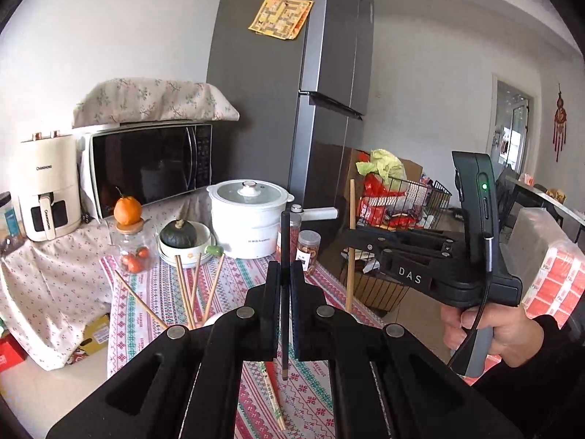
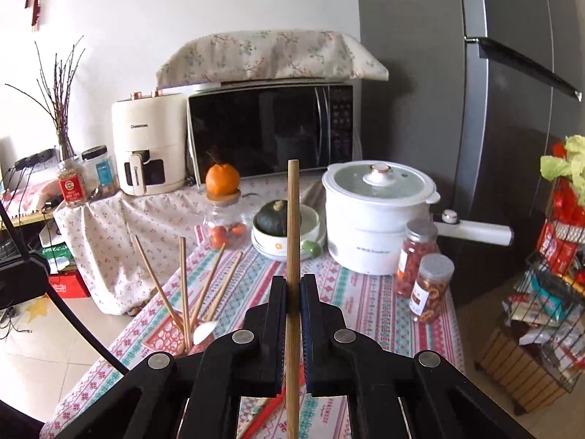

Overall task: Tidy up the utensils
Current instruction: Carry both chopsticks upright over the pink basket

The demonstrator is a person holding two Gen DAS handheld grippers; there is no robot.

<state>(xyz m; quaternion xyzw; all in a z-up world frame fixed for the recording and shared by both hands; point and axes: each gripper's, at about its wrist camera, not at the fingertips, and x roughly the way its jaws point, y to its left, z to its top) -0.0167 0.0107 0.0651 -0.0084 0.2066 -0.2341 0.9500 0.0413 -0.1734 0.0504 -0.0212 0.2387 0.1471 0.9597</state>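
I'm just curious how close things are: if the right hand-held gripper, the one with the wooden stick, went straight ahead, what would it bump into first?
Probably the stacked bowls holding the dark green squash. They sit dead ahead of the right hand-held gripper and its wooden chopstick, though depth is hard to judge.

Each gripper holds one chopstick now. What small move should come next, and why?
Probably carry the right gripper, shut on the wooden chopstick, toward the standing chopsticks on its left and lower it among them. The left gripper with its black chopstick can follow.
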